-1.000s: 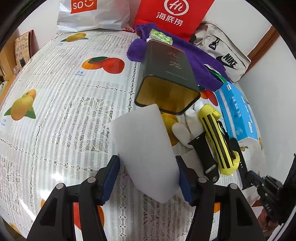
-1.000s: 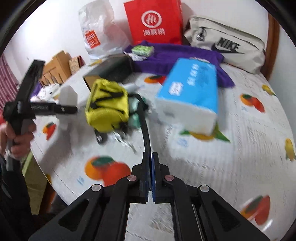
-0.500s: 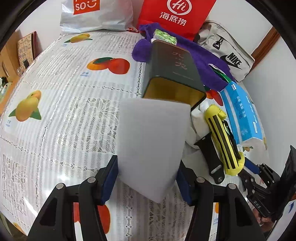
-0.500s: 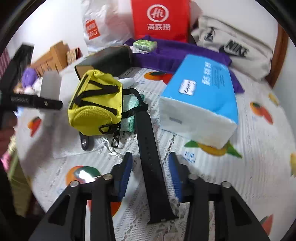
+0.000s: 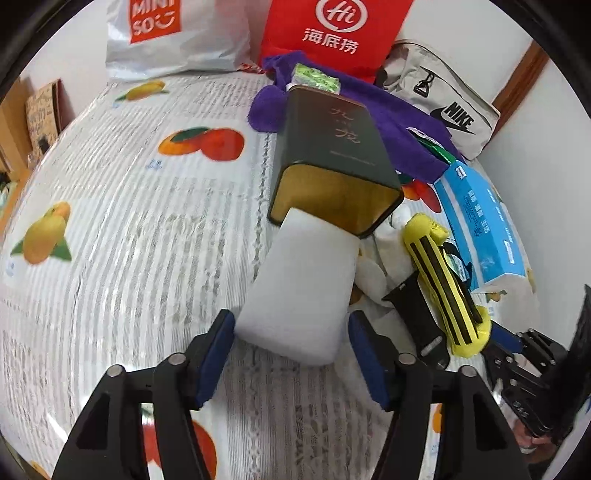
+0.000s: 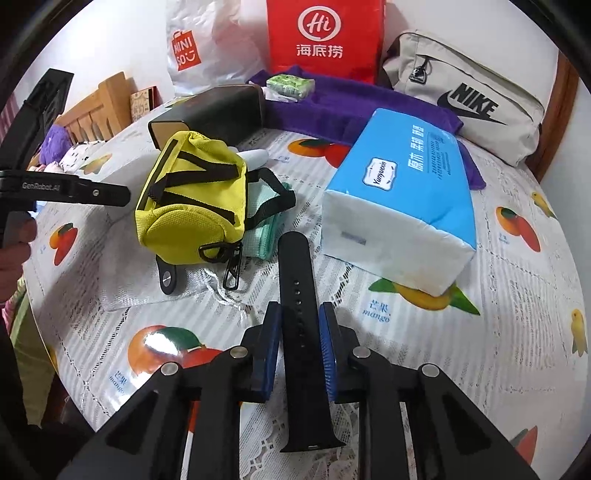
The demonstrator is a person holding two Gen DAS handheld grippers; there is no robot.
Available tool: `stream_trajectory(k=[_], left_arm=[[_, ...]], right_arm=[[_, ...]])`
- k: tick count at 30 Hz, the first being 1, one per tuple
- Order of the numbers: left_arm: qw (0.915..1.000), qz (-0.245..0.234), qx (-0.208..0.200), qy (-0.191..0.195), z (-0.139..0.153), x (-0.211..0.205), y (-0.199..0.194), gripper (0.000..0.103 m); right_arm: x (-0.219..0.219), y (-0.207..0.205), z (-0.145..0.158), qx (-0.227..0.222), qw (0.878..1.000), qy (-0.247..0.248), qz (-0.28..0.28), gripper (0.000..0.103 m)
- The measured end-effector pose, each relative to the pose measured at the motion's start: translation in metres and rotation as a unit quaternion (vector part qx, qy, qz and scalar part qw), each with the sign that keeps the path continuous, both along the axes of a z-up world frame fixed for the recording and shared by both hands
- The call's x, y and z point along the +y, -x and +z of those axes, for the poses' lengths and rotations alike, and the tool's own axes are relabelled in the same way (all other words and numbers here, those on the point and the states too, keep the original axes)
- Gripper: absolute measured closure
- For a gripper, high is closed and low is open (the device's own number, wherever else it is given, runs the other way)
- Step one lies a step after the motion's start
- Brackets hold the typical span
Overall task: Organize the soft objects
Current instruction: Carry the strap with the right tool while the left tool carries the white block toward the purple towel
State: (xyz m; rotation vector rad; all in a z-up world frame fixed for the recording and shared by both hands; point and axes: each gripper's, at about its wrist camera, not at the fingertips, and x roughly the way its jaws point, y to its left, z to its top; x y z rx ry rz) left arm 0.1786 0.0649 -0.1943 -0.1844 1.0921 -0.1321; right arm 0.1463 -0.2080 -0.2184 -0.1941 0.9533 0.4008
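Note:
A white sponge block (image 5: 306,280) lies on the fruit-print tablecloth (image 5: 129,229), its far end inside the mouth of a dark green tin (image 5: 332,155) that lies on its side. My left gripper (image 5: 290,321) straddles the sponge's near end; its jaws are opening and the pads stand just off the sponge's sides. A black watch strap (image 6: 297,266) lies flat, pointing away from me. My right gripper (image 6: 300,314) has its blue pads pressed on the strap's two edges. A yellow pouch (image 6: 192,199) sits to the left of the strap.
A blue tissue pack (image 6: 402,192) lies right of the strap. A purple towel (image 6: 351,107), a beige Nike bag (image 6: 469,96), a red paper bag (image 6: 325,33) and a white shopping bag (image 6: 199,48) line the back. A pale green cloth (image 6: 266,229) lies under the pouch.
The sponge, held tilted before, went forward into the tin's mouth, and the left jaws parted from it. The right gripper went from shut and empty to closed around the black strap.

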Motion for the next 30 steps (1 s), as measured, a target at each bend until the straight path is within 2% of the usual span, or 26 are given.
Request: stream_trajectory(k=[4, 5, 7, 12, 20, 30], left_arm=[[0.9989, -0.012, -0.015, -0.043, -0.002, -0.012, -0.003, 0.04], [0.9983, -0.013, -0.022, -0.052, -0.003, -0.014, -0.002, 0.049], [0.9979, -0.015, -0.028, -0.057, -0.002, -0.015, -0.001, 0.05], [0.9988, -0.011, -0.038, -0.029, 0.004, -0.007, 0.007, 0.052], [0.9984, 0.003, -0.056, 0.013, 0.032, 0.01, 0.029, 0.052], [0.9972, 0.004, -0.067, 0.034, 0.06, 0.008, 0.022, 0.052]], right_arm=[[-0.009, 0.008, 0.006, 0.004, 1.0, -0.013, -0.013, 0.083], [-0.012, 0.011, 0.007, 0.004, 1.0, -0.015, -0.018, 0.083], [-0.02, 0.014, 0.01, 0.006, 0.999, -0.021, -0.029, 0.083], [-0.034, 0.02, 0.015, 0.007, 0.999, -0.024, -0.045, 0.083], [-0.045, 0.034, 0.039, -0.008, 0.998, -0.041, -0.048, 0.083], [-0.049, 0.024, 0.075, -0.042, 0.996, -0.06, -0.048, 0.083]])
